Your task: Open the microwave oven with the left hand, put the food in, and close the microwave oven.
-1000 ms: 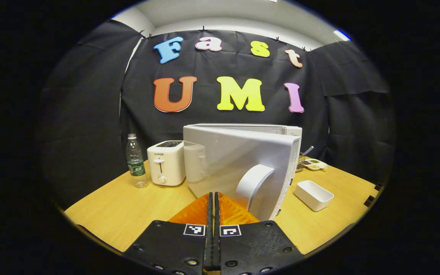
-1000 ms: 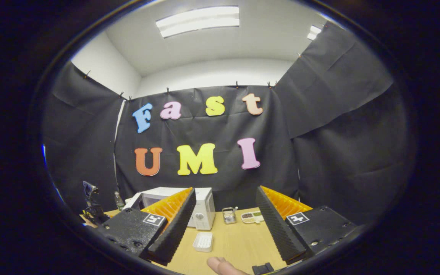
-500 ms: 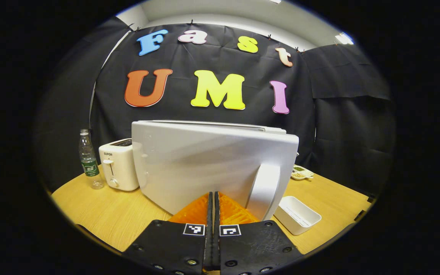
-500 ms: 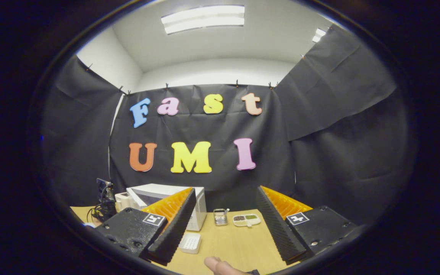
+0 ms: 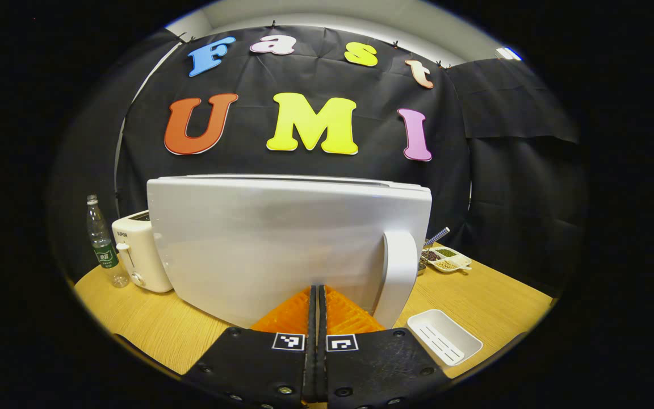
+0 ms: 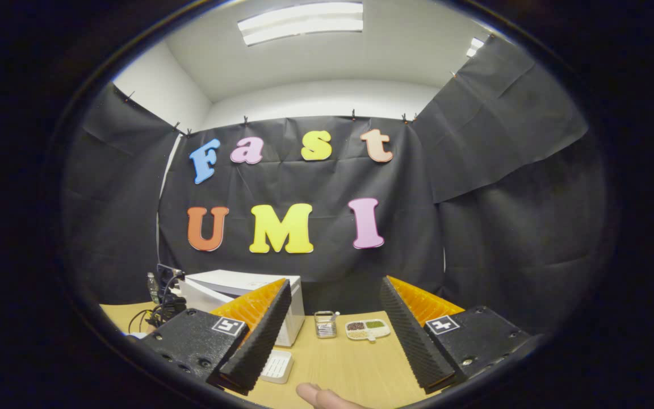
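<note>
So left to right in the left gripper view we've got one water bottle point(image 5: 101, 247), one white toaster point(image 5: 137, 259), then the microwave door point(image 5: 281, 244) taking up the middle, with its one upright handle point(image 5: 398, 272) near the right edge, then one white tray point(image 5: 444, 336) on the table point(image 5: 491, 295) and one divided snack dish point(image 5: 446, 259) farther back. The left gripper point(image 5: 317, 298) has its two fingers pressed together with nothing between them, tips right up against the door's lower face just left of the handle; whether they actually touch it we can't tell. We'd guess the door is stiff, smooth plastic on a hinge, light to swing but slippery, so pushing flat on the panel works for closing, while the handle is the only real place to hook or pinch if it needs pulling. The microwave point(image 6: 242, 295) body looks heavy enough to stay put, though a hard shove could still skid it on the wood. In the right gripper view, the right gripper point(image 6: 332, 318) has its fingers spread wide and empty, hanging above the table with the microwave to its left, one small clear container point(image 6: 324, 324) and that same snack dish beyond. One fingertip point(image 6: 318, 393) of the holder pokes in at the bottom. Whether the tray is the food container we honestly can't say, and it looks empty from here.
</note>
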Tool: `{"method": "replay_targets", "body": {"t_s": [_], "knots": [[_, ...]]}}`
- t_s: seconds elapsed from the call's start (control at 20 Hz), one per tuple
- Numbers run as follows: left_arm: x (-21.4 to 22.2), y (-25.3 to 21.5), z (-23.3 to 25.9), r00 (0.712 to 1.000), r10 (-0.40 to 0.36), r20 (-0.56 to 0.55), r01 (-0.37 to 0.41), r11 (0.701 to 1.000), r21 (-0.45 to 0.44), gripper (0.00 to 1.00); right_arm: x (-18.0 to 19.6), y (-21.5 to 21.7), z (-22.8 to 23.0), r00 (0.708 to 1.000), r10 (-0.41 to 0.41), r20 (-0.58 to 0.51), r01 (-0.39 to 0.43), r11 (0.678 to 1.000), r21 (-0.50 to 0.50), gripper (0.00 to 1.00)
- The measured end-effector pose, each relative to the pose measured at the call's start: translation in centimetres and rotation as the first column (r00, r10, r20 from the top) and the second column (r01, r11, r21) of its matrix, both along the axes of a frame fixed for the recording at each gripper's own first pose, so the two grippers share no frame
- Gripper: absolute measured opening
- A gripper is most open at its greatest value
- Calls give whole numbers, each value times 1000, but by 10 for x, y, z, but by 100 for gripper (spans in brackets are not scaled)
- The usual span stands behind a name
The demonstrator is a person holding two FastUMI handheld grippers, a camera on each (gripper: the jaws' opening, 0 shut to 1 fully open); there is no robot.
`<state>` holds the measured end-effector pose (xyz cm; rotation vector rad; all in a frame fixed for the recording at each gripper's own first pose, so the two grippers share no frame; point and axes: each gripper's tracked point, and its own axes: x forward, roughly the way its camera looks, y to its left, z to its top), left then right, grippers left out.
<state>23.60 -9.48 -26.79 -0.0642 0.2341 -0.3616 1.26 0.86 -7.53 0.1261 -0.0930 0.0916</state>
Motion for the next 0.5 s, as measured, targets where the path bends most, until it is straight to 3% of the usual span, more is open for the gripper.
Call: {"method": "replay_targets", "body": {"t_s": [0.15,0.2,0.25,0.3,0.35,0.5], "knots": [[19,-12,-1,1000,3,-6,-3,1000,-2,0,17,2,-4,1000,11,4,-11,1000,1,90],[25,-15,-2,1000,5,-7,-5,1000,-4,0,21,4,-6,1000,18,3,-18,1000,3,100],[34,-19,-2,1000,9,-11,-9,1000,-8,0,28,6,-7,1000,24,1,-24,1000,5,100],[41,-22,-3,1000,14,-13,-14,1000,-12,0,32,6,-10,1000,29,-2,-29,1000,7,90],[48,-24,-5,1000,22,-18,-22,1000,-18,0,36,7,-12,999,35,0,-35,999,7,100],[66,-30,-8,997,57,-47,-59,998,-26,0,50,5,-19,999,36,3,-36,999,16,100]]}}
